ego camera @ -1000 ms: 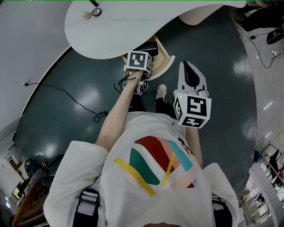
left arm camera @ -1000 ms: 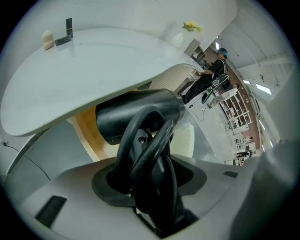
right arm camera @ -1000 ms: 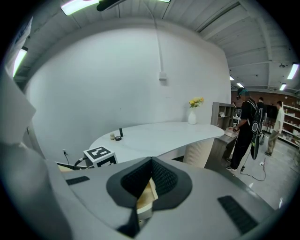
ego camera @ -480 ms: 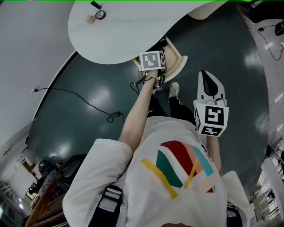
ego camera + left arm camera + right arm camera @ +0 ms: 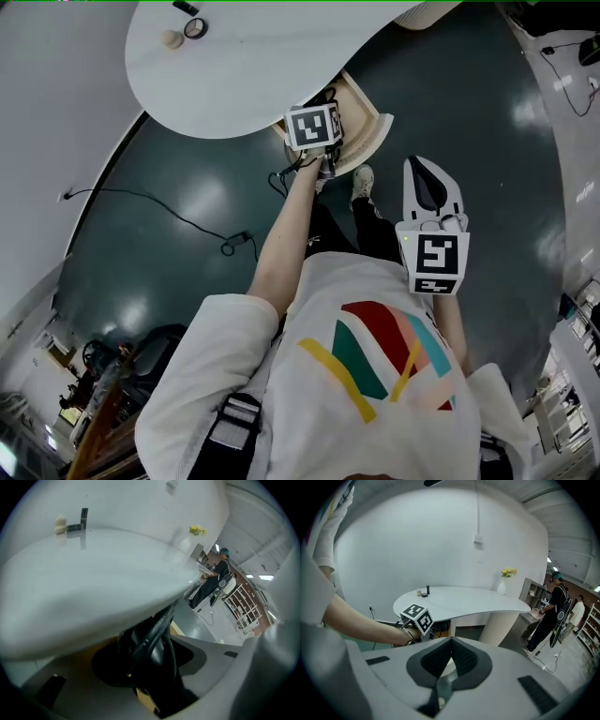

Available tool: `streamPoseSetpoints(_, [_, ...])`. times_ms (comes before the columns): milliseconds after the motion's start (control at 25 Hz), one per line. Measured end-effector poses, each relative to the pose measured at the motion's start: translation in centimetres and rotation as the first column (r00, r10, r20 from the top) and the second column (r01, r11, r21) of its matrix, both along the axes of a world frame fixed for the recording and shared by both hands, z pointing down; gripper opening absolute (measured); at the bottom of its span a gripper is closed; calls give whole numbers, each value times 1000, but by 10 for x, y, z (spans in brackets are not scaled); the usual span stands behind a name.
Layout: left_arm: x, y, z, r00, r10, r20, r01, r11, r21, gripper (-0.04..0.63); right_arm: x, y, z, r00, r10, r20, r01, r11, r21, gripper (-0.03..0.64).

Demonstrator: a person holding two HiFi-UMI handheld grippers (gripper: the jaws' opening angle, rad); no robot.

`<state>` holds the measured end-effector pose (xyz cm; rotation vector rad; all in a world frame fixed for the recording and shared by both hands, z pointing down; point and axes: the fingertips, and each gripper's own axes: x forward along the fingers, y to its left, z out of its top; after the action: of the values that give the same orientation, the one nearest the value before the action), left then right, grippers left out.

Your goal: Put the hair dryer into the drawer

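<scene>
Black hair dryer (image 5: 151,645) sat pinched in your left gripper (image 5: 157,684) over the drawer (image 5: 371,125). Your right gripper (image 5: 449,645) was pressed together, empty.

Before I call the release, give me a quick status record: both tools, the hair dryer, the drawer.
left tool: closed on the black hair dryer, with its cord bunched between the jaws
right tool: shut, empty, held back from the drawer
hair dryer: at the mouth of the drawer, under the edge of the table; whether it rests inside cannot be told
drawer: open, wooden, below the white table
task: hair dryer not yet released
</scene>
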<state>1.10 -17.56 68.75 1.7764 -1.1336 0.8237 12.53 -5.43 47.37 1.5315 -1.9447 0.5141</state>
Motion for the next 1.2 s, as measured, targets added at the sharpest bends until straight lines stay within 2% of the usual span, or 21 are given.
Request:
streamPoseSetpoints(120, [2, -6, 3, 999, -43, -20, 44, 998, 50, 224, 0, 1, 4, 1000, 10, -5, -10, 1000, -11, 11])
streamPoseSetpoints(240, [0, -10, 8, 997, -80, -11, 80, 992, 97, 224, 2, 5, 11, 1000, 10, -13, -11, 999, -33, 11])
streamPoseSetpoints(440, [-3, -13, 16, 982, -187, -17, 187, 971, 148, 224, 1, 18, 25, 1000, 1, -23, -3, 997, -72, 11])
streamPoseSetpoints(680, [-19, -11, 40, 952, -307, -17, 307, 945, 114, 224, -7, 33, 43, 1000, -17, -11, 16, 992, -123, 11])
streamPoseSetpoints(800, [-25, -23, 44, 936, -351, -34, 352, 928, 124, 224, -8, 31, 47, 1000, -22, -8, 21, 991, -129, 11])
streamPoseSetpoints(1040, [-31, -30, 62, 932, -362, -23, 361, 920, 156, 224, -12, 27, 56, 999, -38, 0, 38, 992, -124, 11])
streamPoseSetpoints(1200, [-33, -21, 78, 922, -387, -13, 386, 913, 132, 224, -16, 26, 60, 998, -56, 10, 57, 989, -134, 11])
